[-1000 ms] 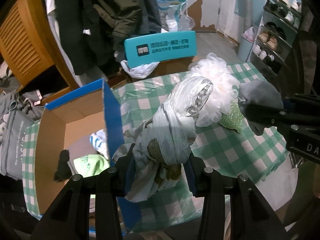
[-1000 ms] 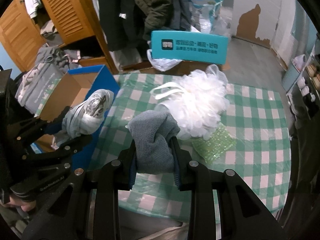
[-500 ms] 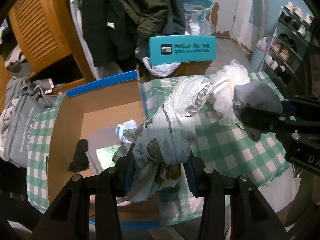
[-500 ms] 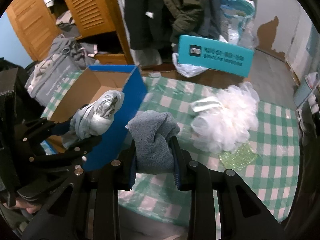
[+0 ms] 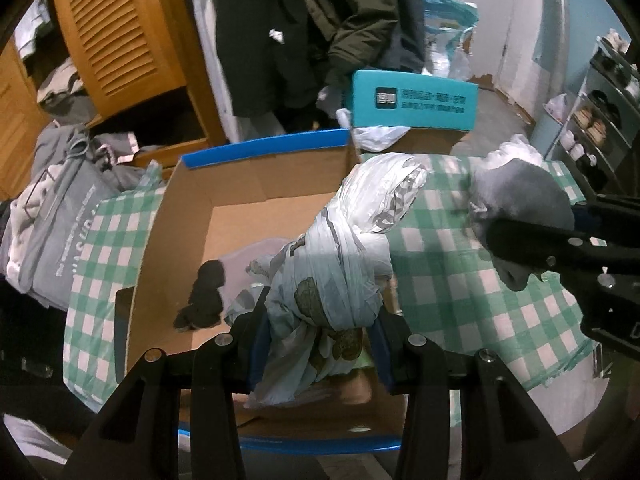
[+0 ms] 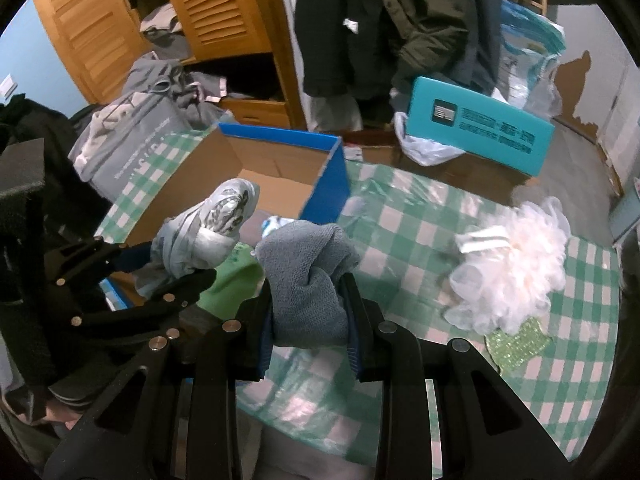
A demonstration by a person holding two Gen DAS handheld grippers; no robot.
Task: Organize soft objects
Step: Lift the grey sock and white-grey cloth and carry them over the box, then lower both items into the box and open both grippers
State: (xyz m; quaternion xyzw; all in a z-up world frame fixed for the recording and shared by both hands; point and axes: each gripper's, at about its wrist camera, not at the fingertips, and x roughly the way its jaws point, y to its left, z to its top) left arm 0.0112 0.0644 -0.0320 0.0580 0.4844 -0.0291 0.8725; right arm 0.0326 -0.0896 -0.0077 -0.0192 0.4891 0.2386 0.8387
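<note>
Above the open box [image 5: 256, 200], the left gripper [image 5: 320, 340] was closed on a knotted bag [image 5: 340, 264] of pale, patterned plastic, the pads pressing its lower part on both sides. The bag's upper end rose toward the box's right wall. On the box floor lay a black item [image 5: 204, 300], a grey cloth [image 5: 256, 256] and a green piece, partly hidden.

Beside the box's blue wall [image 6: 328, 192], the right gripper [image 6: 310, 332] was closed on a folded grey towel [image 6: 308, 280], held over the green-checked tablecloth [image 6: 420, 232] near the box edge.

Well to the right on the cloth sat a white bath pouf [image 6: 516, 276], touching a green glittery pad [image 6: 516, 344] at its lower side.

Behind the table stood a teal carton [image 5: 414, 100] bearing a dark square logo and two lines of print, too small to read. At left lay a grey bag [image 5: 60, 216] with pale lettering, also not legible. Dark coats [image 5: 320, 20] hung behind, beside a louvred wooden door [image 5: 116, 32].
</note>
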